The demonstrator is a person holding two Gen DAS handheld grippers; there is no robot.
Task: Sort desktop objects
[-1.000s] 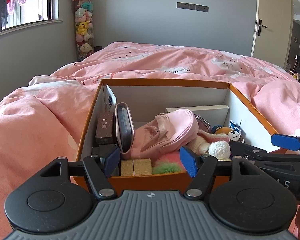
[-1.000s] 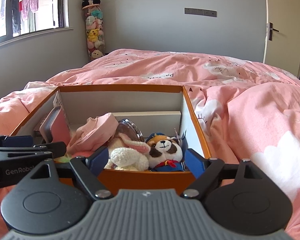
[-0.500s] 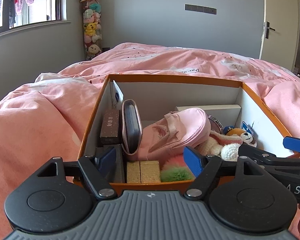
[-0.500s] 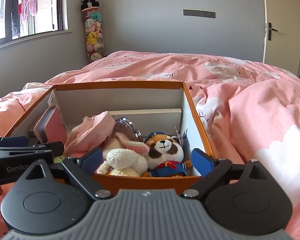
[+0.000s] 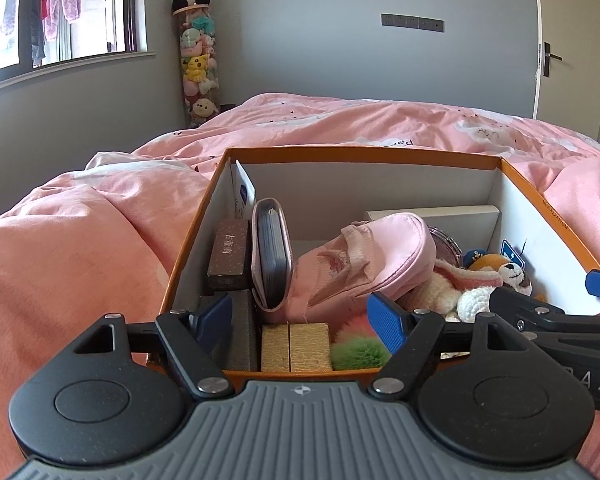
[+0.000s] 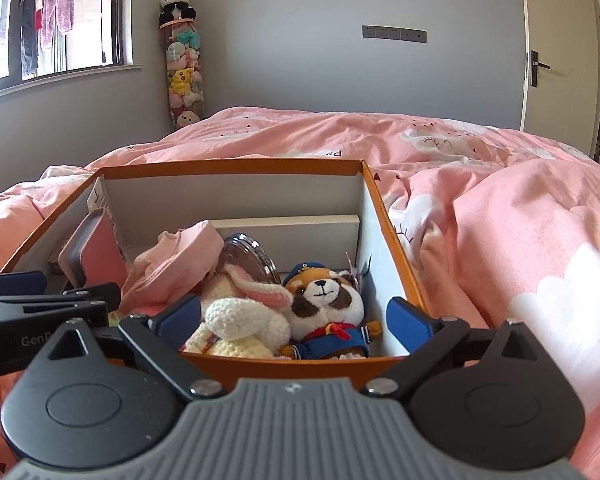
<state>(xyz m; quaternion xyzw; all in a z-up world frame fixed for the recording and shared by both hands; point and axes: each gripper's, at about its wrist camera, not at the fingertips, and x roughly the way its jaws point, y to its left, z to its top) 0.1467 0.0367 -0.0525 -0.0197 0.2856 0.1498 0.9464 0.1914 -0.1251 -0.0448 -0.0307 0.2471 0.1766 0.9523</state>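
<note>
Fingers [image 5: 384, 320] partly hiding green pompom [image 5: 358, 354]

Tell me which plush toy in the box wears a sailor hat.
The brown-and-white dog by the box's right wall: it wears a blue hat and a red scarf. The cream crocheted bunny to its left has pink-lined ears and no hat.

Orange box [image 5: 528, 188], white inside. Pink bedspread [image 6: 520, 208] with white cloud print. Pale pink cap [image 5: 364, 256]. Brown case [image 5: 228, 252] with pale dots. Gold blocks [image 5: 296, 346]. Green-pink fluff [image 5: 358, 350]. Cream knitted rabbit [image 6: 240, 320], pink ears. Brown-white plush dog [image 6: 324, 300], navy uniform, red scarf.
</note>
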